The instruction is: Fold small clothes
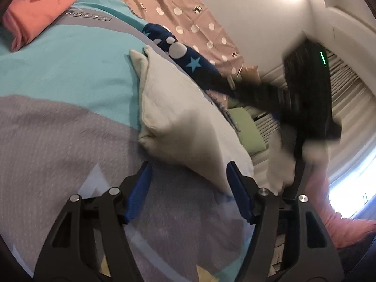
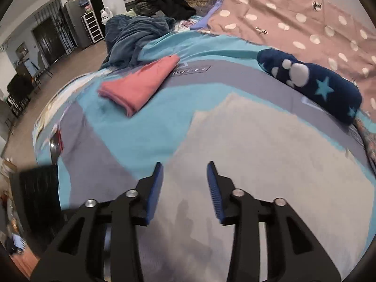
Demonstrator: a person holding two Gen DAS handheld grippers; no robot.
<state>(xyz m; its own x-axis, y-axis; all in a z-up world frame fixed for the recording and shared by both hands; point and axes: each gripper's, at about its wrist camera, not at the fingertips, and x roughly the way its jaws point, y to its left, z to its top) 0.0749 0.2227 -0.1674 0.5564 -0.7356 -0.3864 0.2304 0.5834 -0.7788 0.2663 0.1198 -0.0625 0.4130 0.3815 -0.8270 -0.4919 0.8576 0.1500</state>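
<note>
On the teal and grey bedspread (image 2: 145, 127) we see the pale cream garment (image 1: 183, 122) lying partly folded, its near corner reaching in between the spread blue pads of our left gripper (image 1: 189, 171), which grips nothing. Our right gripper (image 2: 185, 171) hangs over the same cloth with its jaws moderately apart and empty. Farther up the bed lie a folded coral garment (image 2: 141, 83) and a navy star-print bundle (image 2: 312, 84), well apart from each other.

A home bedroom: a bed (image 2: 150, 127) under a teal-and-grey quilt, a dotted pink sheet (image 2: 293, 21), heaped blankets (image 2: 136, 35), a drawer unit (image 2: 91, 27) and a wooden floor (image 2: 77, 70) beyond.
</note>
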